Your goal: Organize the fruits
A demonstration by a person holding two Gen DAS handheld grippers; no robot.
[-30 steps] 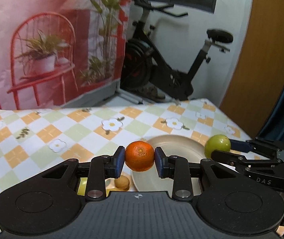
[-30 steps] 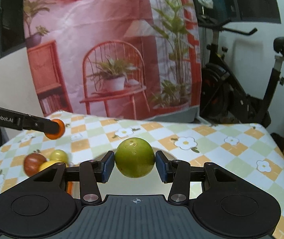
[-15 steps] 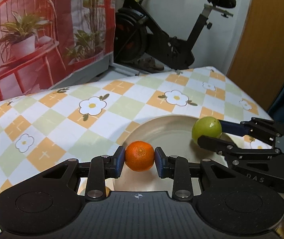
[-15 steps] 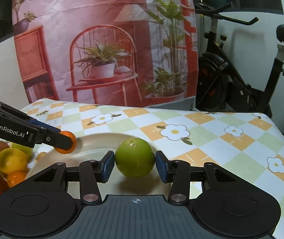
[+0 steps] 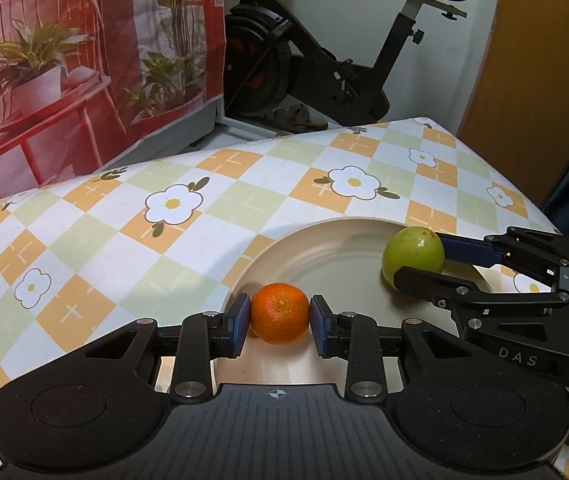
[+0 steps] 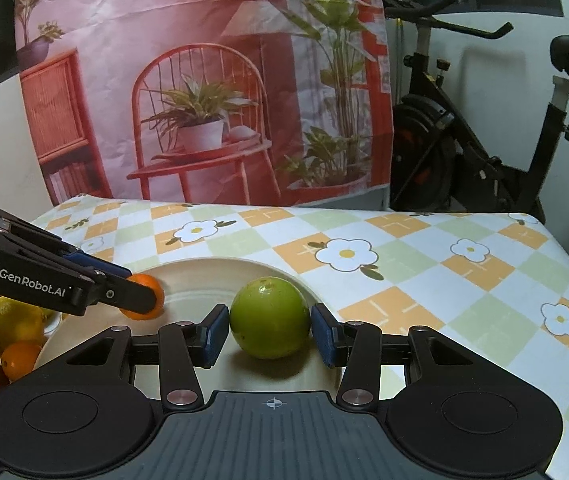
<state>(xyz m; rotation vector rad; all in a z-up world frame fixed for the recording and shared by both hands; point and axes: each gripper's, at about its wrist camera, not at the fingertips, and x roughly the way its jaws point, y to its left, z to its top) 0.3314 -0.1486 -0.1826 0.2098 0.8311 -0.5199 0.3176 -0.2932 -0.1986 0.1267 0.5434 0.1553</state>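
step in hand: judged to be setting two fruits down on the plate [image 5: 364, 240], one from each gripper.
left gripper [image 5: 280, 320]: clenched on the small orange [image 5: 280, 313], blue pads pressing both sides; the fruit sits low over the plate's near-left rim and looks to be at or just above the plate floor.
right gripper [image 6: 270, 322]: grasping the green fruit [image 6: 270, 317], a pad on each side; a shadow lies directly under it, so it seems to rest on or just over the plate near its far-right rim.
plate: cream, shallow, on the checked tablecloth [image 5: 124, 240] toward the table's near edge; bare apart from these two fruits.
other fruit: a pile [image 6: 8, 324] of yellow, orange and dark red pieces lies beyond the plate's left edge, seen in the right wrist view.
doing it well: part each pair of pads only when the fruit's weight is on the plate; both are round and the orange is close to the rim slope, so it may roll inward.
withdrawal: back each gripper straight along its own fingers, so a pad does not nudge the fruit.
spacing: the two fruits are well apart, so neither release should disturb the other.
risk: lifting before the pads clear could drag a fruit over the rim.
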